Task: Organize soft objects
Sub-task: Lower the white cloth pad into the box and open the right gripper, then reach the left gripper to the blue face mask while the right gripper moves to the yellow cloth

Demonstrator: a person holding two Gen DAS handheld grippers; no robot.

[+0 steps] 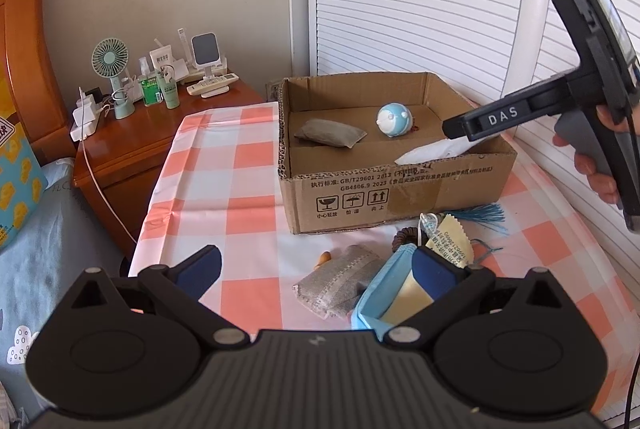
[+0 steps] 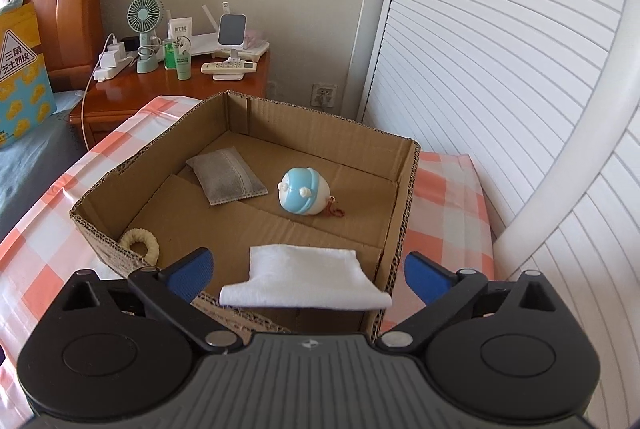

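A cardboard box stands on the checked tablecloth. It holds a grey pouch, a blue and white round toy and a cream ring. My right gripper is open over the box's near corner. A folded white cloth lies between its pads, touching neither, partly over the box rim. My left gripper is open low over the table in front of the box. Under it lie another grey pouch, a light blue fabric piece, a yellow tag and a blue tassel.
A wooden nightstand at the back left carries a small fan, bottles, chargers and a remote. A bed with blue bedding lies left of the table. White louvred doors and a white curved tube stand on the right.
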